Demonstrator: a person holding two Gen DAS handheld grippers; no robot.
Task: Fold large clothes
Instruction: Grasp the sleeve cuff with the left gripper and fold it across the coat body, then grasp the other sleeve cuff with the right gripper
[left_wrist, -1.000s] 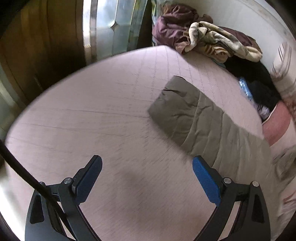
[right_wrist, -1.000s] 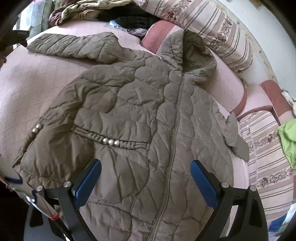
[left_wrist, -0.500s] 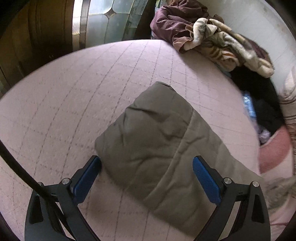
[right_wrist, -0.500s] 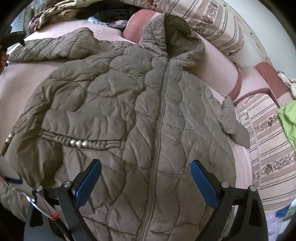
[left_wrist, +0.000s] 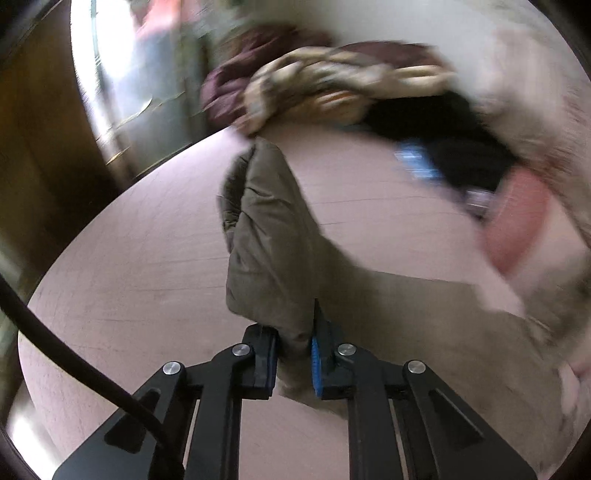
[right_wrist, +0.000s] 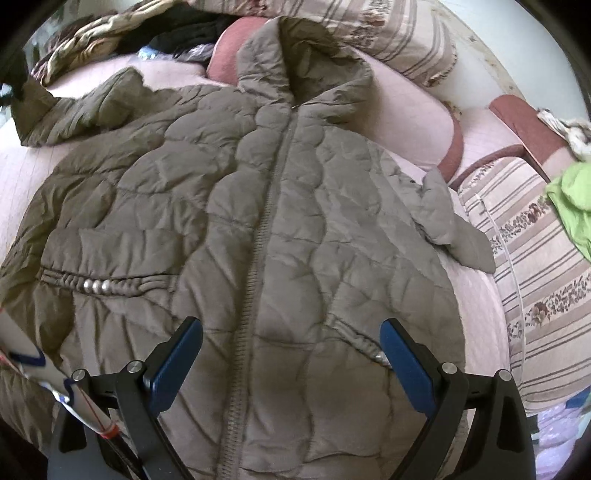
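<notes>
Olive quilted jacket (right_wrist: 258, 229) (zipped), flat, one sleeve (left_wrist: 266, 236) lifted

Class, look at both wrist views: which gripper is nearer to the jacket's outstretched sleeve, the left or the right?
Left. The left gripper has just closed on the sleeve, pinching its cuff end. The right gripper hangs open over the jacket front near the zipper, away from that sleeve.

We look steeply down from both wrists, close above the bed (left_wrist: 147, 295); both views share the jacket (right_wrist: 295, 221).
</notes>
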